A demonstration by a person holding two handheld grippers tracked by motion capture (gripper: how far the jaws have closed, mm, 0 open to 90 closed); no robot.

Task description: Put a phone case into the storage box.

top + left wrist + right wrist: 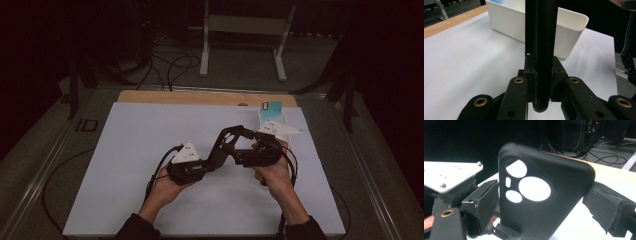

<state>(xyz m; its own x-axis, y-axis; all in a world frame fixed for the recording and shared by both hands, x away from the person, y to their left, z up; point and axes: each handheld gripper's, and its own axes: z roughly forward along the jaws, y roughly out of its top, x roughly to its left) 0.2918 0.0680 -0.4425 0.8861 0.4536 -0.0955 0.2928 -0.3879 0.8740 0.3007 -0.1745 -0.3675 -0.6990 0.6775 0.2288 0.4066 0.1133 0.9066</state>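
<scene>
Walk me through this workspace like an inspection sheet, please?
Surface: white board on a wooden table.
Job's things: black phone case, upright between both grippers.
Clutter: white bin; teal card behind it.
Grippers: left gripper shut on the case's edge; right gripper straddles its width, pressing or not unclear.
Cables: one trailing from the left gripper; more on the floor.
Surroundings: dark room, white frame beyond the table.
</scene>
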